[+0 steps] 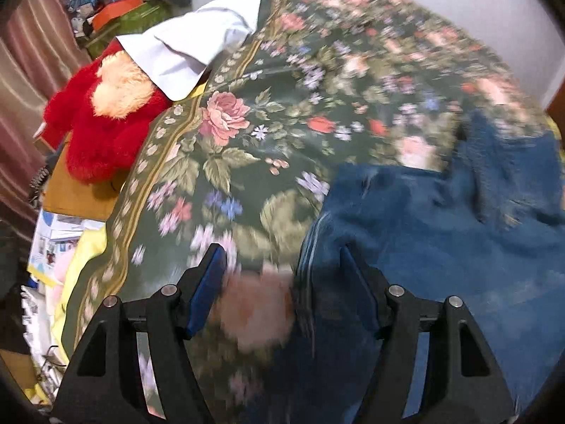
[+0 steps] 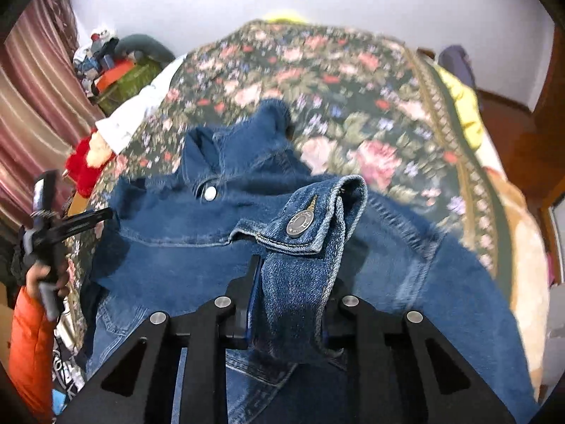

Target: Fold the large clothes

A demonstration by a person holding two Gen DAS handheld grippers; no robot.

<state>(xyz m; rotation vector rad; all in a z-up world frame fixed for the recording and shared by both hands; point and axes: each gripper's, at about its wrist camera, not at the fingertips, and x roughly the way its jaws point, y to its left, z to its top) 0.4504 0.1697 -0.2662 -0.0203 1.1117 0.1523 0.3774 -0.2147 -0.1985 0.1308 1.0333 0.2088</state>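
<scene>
A blue denim jacket (image 2: 197, 247) lies crumpled on a bed with a dark floral cover (image 2: 370, 106). My right gripper (image 2: 293, 275) is shut on the jacket's sleeve cuff (image 2: 310, 222), which has a metal button and stands up between the fingers. My left gripper (image 1: 282, 265) is open and empty, hovering over the floral cover (image 1: 265, 123) at the jacket's left edge (image 1: 441, 229). The left gripper also shows in the right wrist view (image 2: 88, 217) at the jacket's far left side, held by a hand in an orange sleeve.
A red and cream plush toy (image 1: 106, 113) and a white garment (image 1: 190, 46) lie at the bed's left edge. Boxes and clutter (image 1: 116, 14) stand by a striped curtain (image 1: 24, 70). A yellow cloth (image 2: 466, 106) lies at the bed's right edge.
</scene>
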